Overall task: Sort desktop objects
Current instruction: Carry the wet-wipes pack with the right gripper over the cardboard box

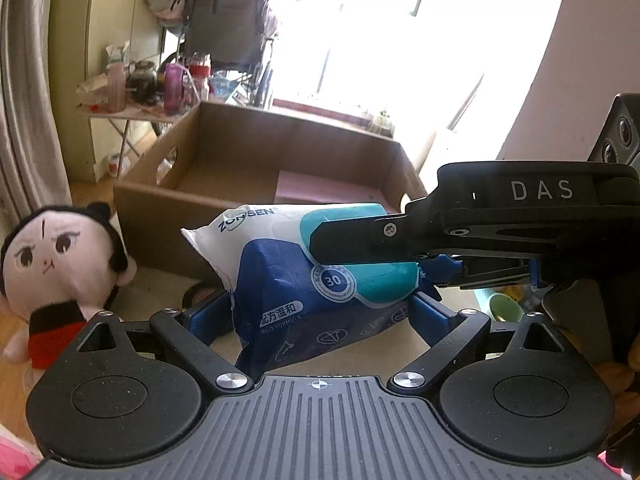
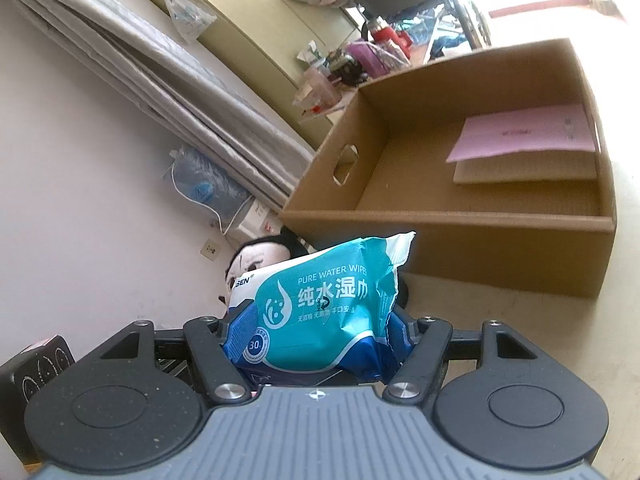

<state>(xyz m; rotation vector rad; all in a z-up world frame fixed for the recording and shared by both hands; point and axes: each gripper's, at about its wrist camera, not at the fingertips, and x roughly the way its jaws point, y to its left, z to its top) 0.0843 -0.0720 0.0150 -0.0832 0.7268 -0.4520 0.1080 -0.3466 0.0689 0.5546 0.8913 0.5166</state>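
Both the left tongs (image 1: 320,304) and right tongs (image 2: 316,332) apparently clamp one wipes pack (image 1: 296,280) just before the cardboard box (image 1: 256,152).

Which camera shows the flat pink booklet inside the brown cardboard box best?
The right wrist view: the flat pink booklet lies fully visible in the brown cardboard box. The left wrist view shows only a strip of it.

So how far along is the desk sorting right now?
Done: a pink folder already lies in the cardboard box. In hand: both grippers' jaws clamp the wet wipes pack, lifted in front of the box. Left: the plush doll sits outside the box.
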